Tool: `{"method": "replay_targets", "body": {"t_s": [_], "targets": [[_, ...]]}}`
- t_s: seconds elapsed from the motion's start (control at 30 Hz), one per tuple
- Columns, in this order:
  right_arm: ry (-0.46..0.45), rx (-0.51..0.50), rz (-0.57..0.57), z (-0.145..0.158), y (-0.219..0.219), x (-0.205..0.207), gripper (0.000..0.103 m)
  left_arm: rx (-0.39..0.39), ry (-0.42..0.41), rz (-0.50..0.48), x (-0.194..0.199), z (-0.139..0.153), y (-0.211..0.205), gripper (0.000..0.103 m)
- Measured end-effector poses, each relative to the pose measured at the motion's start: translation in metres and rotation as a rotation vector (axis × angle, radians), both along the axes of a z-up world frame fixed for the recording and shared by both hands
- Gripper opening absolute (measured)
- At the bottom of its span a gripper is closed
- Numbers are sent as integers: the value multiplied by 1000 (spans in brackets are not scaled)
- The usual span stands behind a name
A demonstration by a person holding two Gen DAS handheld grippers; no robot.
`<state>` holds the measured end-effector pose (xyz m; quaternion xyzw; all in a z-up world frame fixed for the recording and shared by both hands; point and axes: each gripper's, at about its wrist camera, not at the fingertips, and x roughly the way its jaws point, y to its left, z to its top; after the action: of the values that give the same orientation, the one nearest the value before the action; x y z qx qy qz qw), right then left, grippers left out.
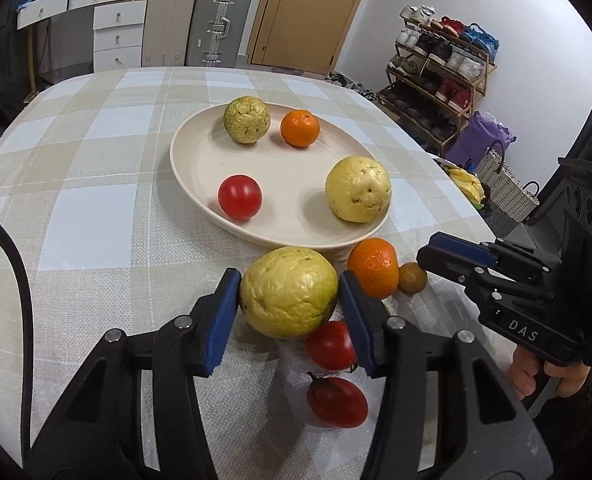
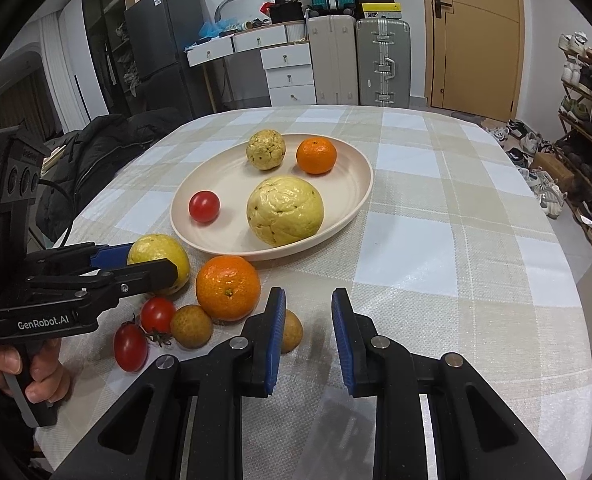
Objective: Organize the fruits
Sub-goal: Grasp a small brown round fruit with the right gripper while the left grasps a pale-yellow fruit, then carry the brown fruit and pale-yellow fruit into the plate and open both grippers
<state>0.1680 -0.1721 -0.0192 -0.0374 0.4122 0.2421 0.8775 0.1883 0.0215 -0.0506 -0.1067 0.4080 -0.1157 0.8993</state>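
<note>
A cream plate (image 1: 200, 160) (image 2: 347, 152) holds two yellow guavas, an orange and a red tomato. In front of it on the cloth lie a third yellow guava (image 1: 290, 298) (image 2: 156, 252), an orange (image 1: 373, 267) (image 2: 228, 288), two red tomatoes (image 1: 329, 345) (image 2: 158, 314), and two small brown fruits (image 1: 412, 278) (image 2: 192, 327). My left gripper (image 1: 290, 300) (image 2: 144, 262) has its blue pads against both sides of the guava, which rests on the cloth. My right gripper (image 2: 307, 336) (image 1: 441, 254) is open and empty, just right of the brown fruit.
The table (image 1: 96, 184) has a checked cloth. Behind it stand suitcases (image 2: 381, 60), white drawers (image 2: 288, 68) and a door. A shoe rack (image 1: 439, 64) stands to the right. A black jacket (image 2: 96, 152) lies at the table's left edge.
</note>
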Motion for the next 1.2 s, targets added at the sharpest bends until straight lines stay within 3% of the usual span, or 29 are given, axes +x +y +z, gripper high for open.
{"method": "replay_targets", "body": {"t_s": [0.33,0.6,0.83,1.2], "targets": [[-15,-4,13,7,-2,-2,25,15,-44,14,-8,9,4,48],[26,8,64,2,1,-4,26,13,-42,15,-10,9,5,48],[82,-45,94,-15,12,-5,26,17,-46,18,-10,10,6,48],[-13,7,66,9,4,-9,25,42,-80,33,-13,21,11,48]]}}
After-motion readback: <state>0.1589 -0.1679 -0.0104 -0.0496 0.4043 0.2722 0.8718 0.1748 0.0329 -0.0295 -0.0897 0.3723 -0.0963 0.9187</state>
